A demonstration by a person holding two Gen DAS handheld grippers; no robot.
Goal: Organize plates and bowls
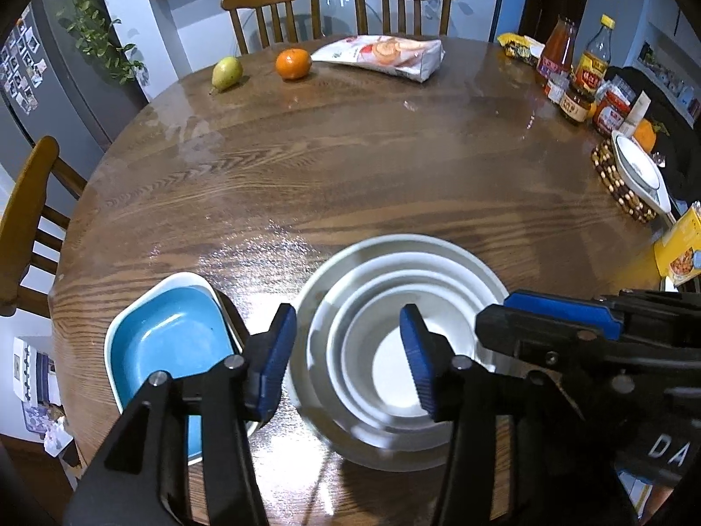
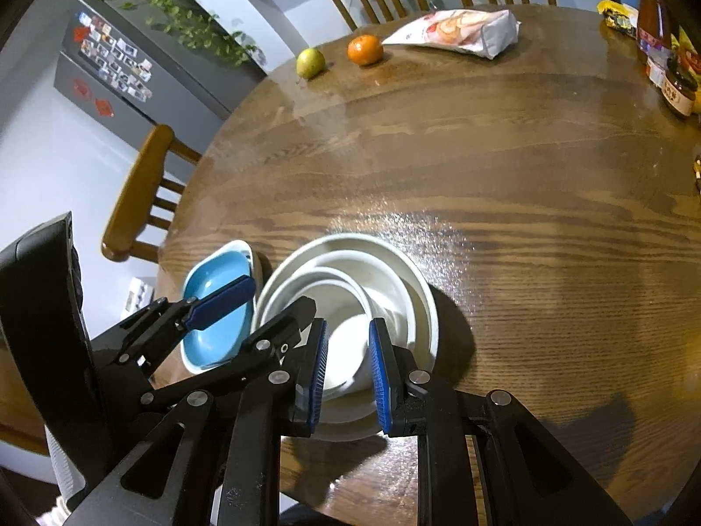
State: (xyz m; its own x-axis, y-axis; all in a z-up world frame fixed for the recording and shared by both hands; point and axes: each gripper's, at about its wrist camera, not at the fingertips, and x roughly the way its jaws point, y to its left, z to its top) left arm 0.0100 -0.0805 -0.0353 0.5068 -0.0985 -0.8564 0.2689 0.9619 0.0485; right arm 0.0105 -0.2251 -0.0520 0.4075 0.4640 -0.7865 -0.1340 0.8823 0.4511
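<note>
Nested white bowls (image 1: 396, 342) below left tool (image 1: 348, 359), pitched steeply down, jaws apart.

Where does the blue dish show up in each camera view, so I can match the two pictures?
Left wrist view: blue dish at lower left, left of the stacked white bowls.
Right wrist view: blue dish left of centre, partly behind the left gripper's fingers.
Shared landmark: the orange.

We see a nest of white round bowls (image 1: 403, 342), the smaller ones seated inside the larger, all upright near the near edge of the wooden surface (image 1: 350, 166). Just beside it, on its left, sits a squarish blue dish (image 1: 166, 342) nested in a white-rimmed one.
</note>
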